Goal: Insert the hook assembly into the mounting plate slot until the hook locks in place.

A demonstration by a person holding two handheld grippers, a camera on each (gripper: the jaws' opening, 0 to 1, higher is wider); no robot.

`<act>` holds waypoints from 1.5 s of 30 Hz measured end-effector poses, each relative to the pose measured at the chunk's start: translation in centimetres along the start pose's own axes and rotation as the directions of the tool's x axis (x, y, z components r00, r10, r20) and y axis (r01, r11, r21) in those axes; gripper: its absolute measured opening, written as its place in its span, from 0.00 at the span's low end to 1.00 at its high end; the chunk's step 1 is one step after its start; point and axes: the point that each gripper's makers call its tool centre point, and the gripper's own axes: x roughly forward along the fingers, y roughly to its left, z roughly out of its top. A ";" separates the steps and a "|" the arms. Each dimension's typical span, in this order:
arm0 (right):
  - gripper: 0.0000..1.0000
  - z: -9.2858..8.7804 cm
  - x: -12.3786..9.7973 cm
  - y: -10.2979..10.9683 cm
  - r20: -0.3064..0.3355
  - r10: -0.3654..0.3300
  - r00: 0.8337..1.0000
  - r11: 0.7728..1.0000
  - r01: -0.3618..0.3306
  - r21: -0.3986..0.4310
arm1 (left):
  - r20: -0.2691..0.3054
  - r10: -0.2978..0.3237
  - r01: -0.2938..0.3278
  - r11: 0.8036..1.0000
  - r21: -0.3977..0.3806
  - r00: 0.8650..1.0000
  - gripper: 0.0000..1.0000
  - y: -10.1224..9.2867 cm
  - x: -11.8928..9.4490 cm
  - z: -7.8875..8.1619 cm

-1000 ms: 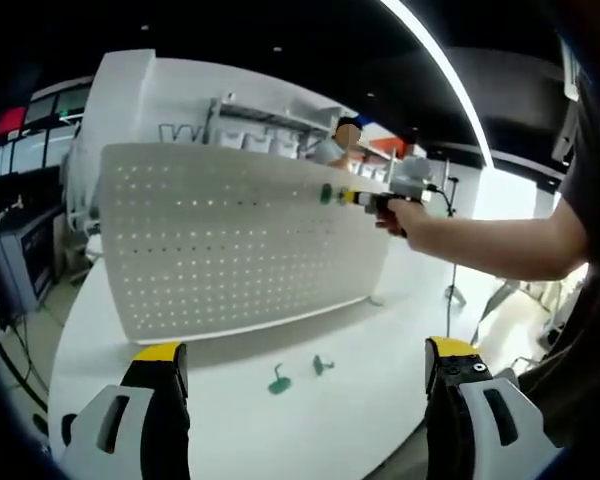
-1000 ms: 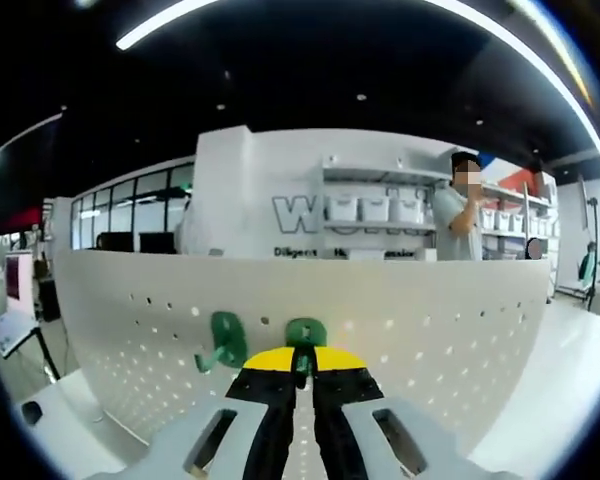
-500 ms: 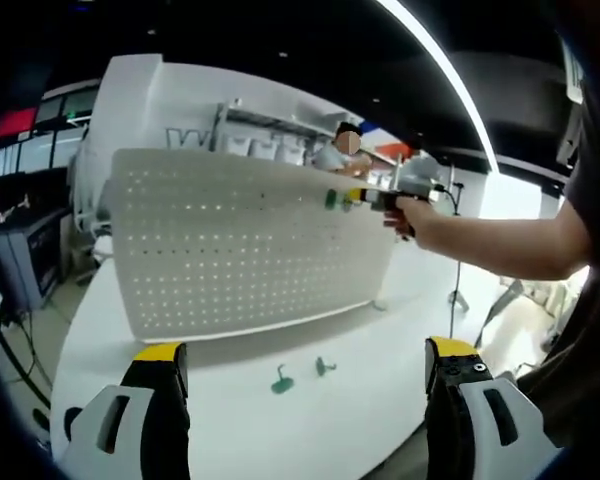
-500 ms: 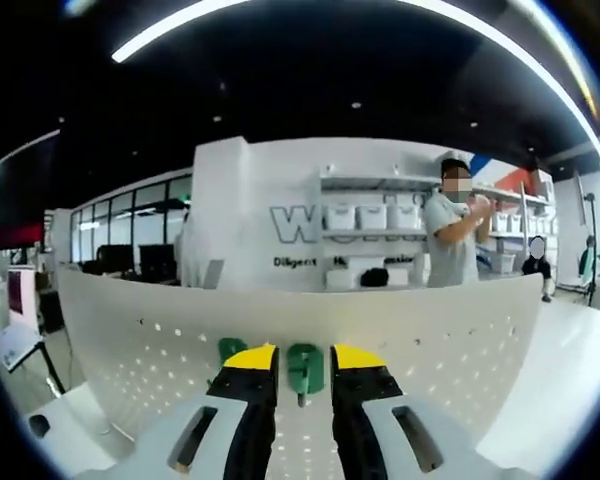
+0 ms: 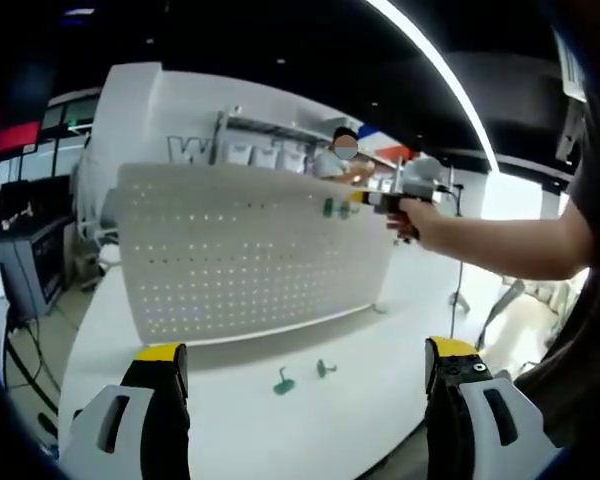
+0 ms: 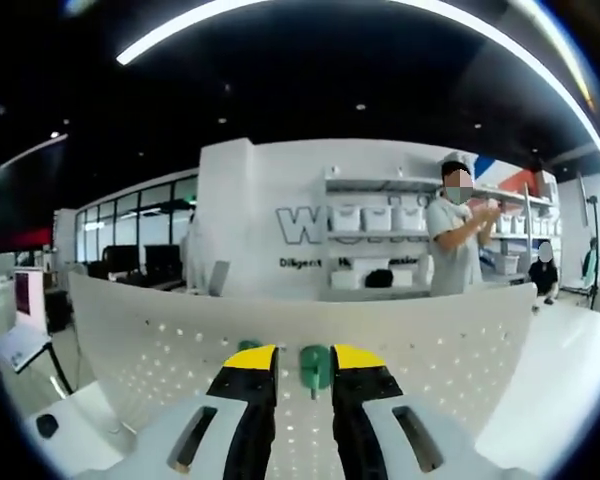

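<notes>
a white table (image 5: 380, 370) carries an upright white perforated mounting plate (image 5: 250, 250). the left claw (image 5: 305, 375) hangs near the table's edge, jaws wide apart, gripping nothing. the right claw (image 6: 304, 365) sits at the plate's upper right, jaws slightly apart on either side of a green hook (image 6: 315, 367) seated on the plate. two more green hooks (image 5: 300, 376) lie on the table just in front of the plate.
</notes>
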 end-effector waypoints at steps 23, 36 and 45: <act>0.22 -5.3 -6.5 1.6 -0.080 0.087 0.993 0.996 -0.084 0.042 | 0.020 0.070 -0.070 0.997 0.007 0.997 1.00 -0.9 -2.5 -0.2; 0.26 -11.4 -11.5 3.6 -0.192 0.123 0.974 0.992 -0.120 0.026 | 0.005 0.038 -0.038 0.999 -0.018 0.999 1.00 -0.2 -1.5 -0.3; 0.33 -13.4 -16.4 6.5 -0.235 0.159 0.959 0.987 -0.156 0.028 | -0.029 -0.007 0.007 1.000 -0.007 1.000 1.00 0.0 -1.6 -0.9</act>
